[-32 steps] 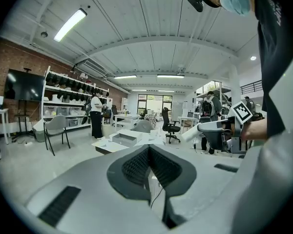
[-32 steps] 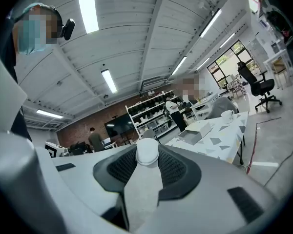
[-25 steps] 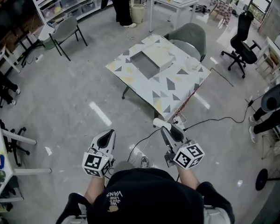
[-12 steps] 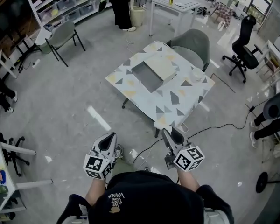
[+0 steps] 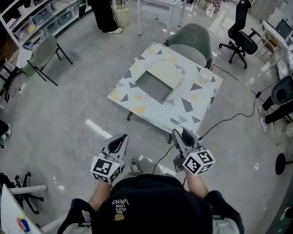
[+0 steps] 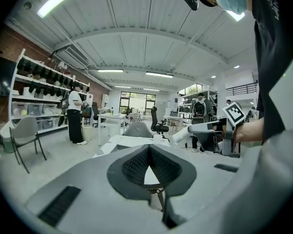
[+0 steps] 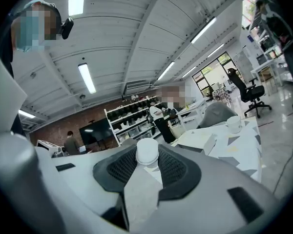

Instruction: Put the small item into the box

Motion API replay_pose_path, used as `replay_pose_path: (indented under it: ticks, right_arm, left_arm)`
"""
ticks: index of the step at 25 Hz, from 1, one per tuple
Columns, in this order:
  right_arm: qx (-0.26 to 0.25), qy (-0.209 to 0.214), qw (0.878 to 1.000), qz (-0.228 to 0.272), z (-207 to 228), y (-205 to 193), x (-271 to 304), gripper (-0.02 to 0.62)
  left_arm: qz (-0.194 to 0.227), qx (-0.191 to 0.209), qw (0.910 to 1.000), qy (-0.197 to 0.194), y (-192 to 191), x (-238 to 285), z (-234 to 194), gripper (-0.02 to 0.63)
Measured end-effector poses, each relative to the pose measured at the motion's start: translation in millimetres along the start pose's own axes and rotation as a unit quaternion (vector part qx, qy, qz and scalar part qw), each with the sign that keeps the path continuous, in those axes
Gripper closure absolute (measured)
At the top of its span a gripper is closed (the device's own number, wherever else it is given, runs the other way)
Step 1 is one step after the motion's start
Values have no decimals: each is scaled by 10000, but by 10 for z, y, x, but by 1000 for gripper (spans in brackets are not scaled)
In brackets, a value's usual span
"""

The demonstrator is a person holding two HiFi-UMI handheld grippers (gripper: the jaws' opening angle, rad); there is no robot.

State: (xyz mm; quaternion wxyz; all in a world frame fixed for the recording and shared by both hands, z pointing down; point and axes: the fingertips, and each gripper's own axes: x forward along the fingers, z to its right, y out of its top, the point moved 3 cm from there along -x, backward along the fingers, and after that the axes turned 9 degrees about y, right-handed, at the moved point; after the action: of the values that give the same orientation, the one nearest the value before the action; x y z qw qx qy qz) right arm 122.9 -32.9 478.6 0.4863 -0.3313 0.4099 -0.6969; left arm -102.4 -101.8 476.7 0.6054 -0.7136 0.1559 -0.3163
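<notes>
A small white round item (image 7: pixel 147 151) sits pinched between the pads of my right gripper (image 7: pixel 147 155), held over the floor just short of the table in the head view. The right gripper (image 5: pixel 178 132) points at the patterned table (image 5: pixel 185 106). On that table lies an open grey box (image 5: pixel 154 86) with its lid (image 5: pixel 169 72) beside it; the box (image 7: pixel 203 141) also shows in the right gripper view. My left gripper (image 5: pixel 121 137) hangs over the floor with its jaws (image 6: pixel 149 149) together and nothing in them.
A white cup (image 5: pixel 205 74) stands on the table's right side. A grey-green chair (image 5: pixel 195 35) is behind the table, a black office chair (image 5: pixel 239 23) further right. A cable (image 5: pixel 234 116) runs across the floor. A person (image 5: pixel 100 4) stands by the shelves.
The table has come nearer in the head view as I walk toward it. Both grippers keep their pose, and the right one still holds the white item.
</notes>
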Motion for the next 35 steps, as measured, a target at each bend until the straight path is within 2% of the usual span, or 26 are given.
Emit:
replay_pose_path:
  ticks: [4,7,14,22,35]
  right_arm:
    - [56,-427,9990,110,-45,-89,246,471]
    - [56,-641,9979,71,-11,-142,402,471]
    - [-50,-855,9962,-184,277,-157,861,471]
    - [-291,-758,9955,-484,896,-138,1498,471]
    - [10,-688,9904,-1203,1987,-335,2537,471]
  left_arm:
    - [13,118,9991,-408,55,128,-324,600]
    - [-28,124,9983,-569,39,253,-495,600]
    - [29,54,9968,-796,152,569,-658,600]
    - [148,-44,9989,-438,252,938,-903,600]
    - [137,-226,9993,250,396,1488,-1091,600]
